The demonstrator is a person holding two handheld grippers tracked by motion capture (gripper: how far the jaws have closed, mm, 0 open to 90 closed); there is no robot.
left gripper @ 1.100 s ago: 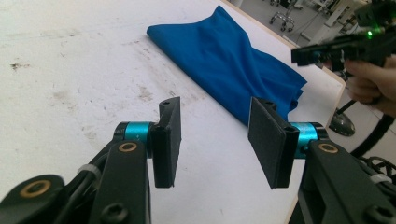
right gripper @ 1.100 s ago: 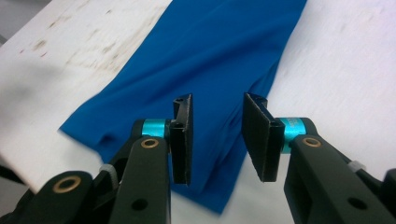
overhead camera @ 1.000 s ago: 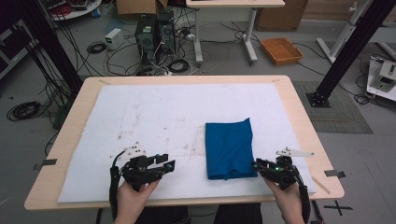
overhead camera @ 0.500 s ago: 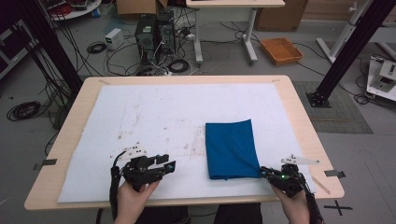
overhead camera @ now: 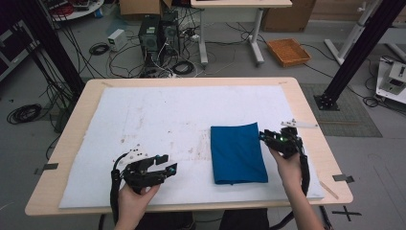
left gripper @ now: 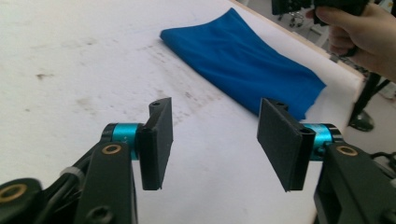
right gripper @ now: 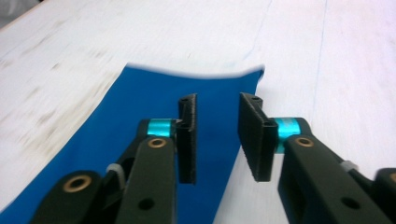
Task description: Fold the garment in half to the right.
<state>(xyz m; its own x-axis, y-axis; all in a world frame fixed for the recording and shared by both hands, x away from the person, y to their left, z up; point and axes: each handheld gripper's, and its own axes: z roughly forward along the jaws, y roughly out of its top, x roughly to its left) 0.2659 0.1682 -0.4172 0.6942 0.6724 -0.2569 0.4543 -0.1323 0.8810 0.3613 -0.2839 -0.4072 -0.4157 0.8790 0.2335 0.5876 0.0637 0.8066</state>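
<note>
A blue folded cloth [overhead camera: 238, 153] lies flat on the white mat [overhead camera: 158, 115], right of the middle. My right gripper [overhead camera: 265, 136] hovers at the cloth's right edge near its far corner. In the right gripper view its jaws [right gripper: 218, 100] stand apart over that edge of the cloth [right gripper: 149, 112]; they have just been opening, with nothing pinched. My left gripper [overhead camera: 165, 163] rests near the front of the mat, left of the cloth. Its jaws [left gripper: 217, 107] have also just been opening and are wide and empty, pointing at the cloth [left gripper: 247, 60].
The mat covers a wooden table [overhead camera: 306, 110] whose right and front edges are close to both hands. Beyond the table's far edge the floor holds computer towers [overhead camera: 151, 31], cables, an orange tray [overhead camera: 288, 51] and black frame posts [overhead camera: 356, 55].
My right gripper has moved from the cloth's near right corner away from the person along the right edge, and its jaws stand wider. The left hand has stayed put.
</note>
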